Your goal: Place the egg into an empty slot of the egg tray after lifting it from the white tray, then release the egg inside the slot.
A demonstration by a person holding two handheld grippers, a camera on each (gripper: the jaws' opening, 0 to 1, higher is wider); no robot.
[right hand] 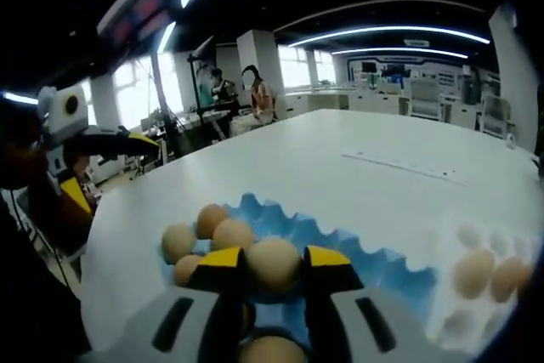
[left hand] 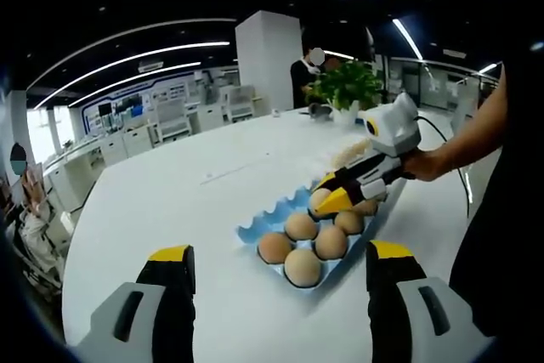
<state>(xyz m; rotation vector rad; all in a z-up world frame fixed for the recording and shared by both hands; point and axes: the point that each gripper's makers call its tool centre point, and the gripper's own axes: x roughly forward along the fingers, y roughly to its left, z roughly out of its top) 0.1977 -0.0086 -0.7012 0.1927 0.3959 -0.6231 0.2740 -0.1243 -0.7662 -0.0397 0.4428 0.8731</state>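
In the left gripper view, the left hand-held gripper hangs over the white tabletop with its yellow-tipped jaws spread wide apart and nothing between them. Ahead of it lies the blue egg tray, with five brown eggs sitting in its near slots. To the right, the right hand-held gripper reaches in over the tray's far part, its jaws closed on an egg. A person's hand holds that tool. Beyond, a potted plant stands on the tabletop.

In the right gripper view, the left hand-held gripper shows at the far left, raised off the tabletop. Toward the middle, the blue egg tray carries a cluster of eggs on its left side. The right hand-held gripper grips the egg between its yellow tips, just above the tray; whether the egg touches a slot cannot be told. At the far right sits the white tray with two brown eggs in it.
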